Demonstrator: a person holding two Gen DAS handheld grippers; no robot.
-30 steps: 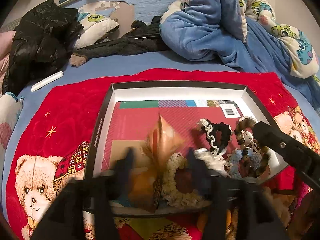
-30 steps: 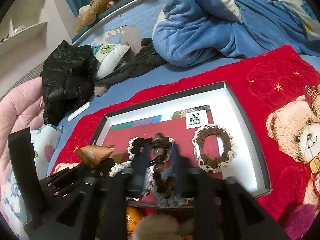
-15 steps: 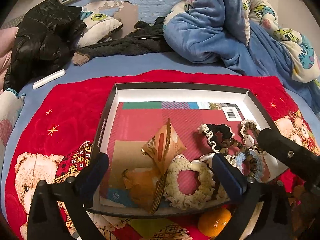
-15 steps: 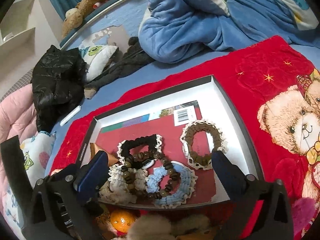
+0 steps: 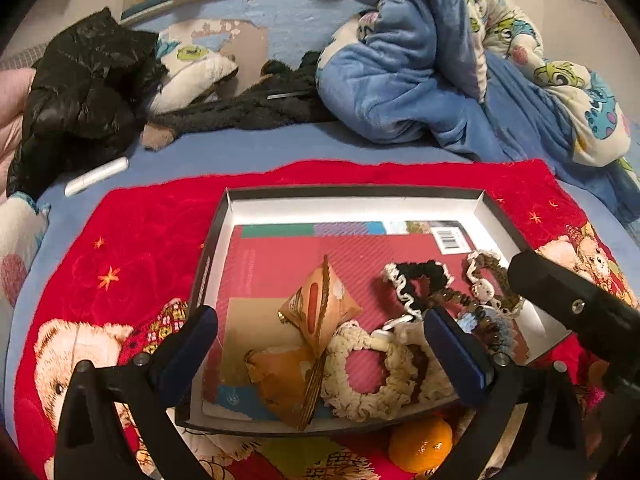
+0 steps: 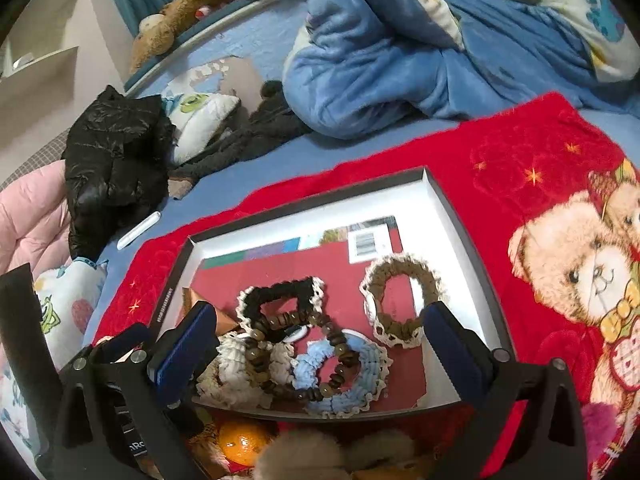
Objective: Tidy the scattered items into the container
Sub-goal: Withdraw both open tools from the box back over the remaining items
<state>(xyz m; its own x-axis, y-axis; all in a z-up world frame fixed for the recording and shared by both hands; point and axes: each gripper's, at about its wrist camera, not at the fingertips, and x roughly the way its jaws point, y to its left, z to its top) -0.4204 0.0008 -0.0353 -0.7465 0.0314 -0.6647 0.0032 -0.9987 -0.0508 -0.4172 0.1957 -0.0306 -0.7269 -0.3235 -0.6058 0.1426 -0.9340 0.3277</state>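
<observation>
A shallow black-rimmed box (image 5: 352, 192) (image 6: 460, 232) lies on a red bear blanket. Inside it lie orange snack packets (image 5: 320, 312), a cream scrunchie (image 5: 368, 372), a black scrunchie (image 6: 280, 300), a brown scrunchie (image 6: 400, 304), a blue scrunchie (image 6: 344, 376) and a brown bead bracelet (image 6: 280, 360). My left gripper (image 5: 320, 352) is open and empty over the box's near edge. My right gripper (image 6: 320, 348) is open and empty over the scrunchies. A small orange (image 5: 420, 444) (image 6: 240, 444) lies outside, in front of the box.
A furry beige item (image 6: 332, 456) lies beside the orange. Behind the blanket are a black jacket (image 5: 80, 92), a blue duvet (image 5: 420, 80), a dark plush toy (image 5: 240, 112) and a white tube (image 5: 96, 176). The right gripper's body (image 5: 576, 312) shows at the left view's right edge.
Both grippers opened and let go: the left released the orange packet, the right the bead bracelet, both now lying in the box. Both pulled back slightly.
</observation>
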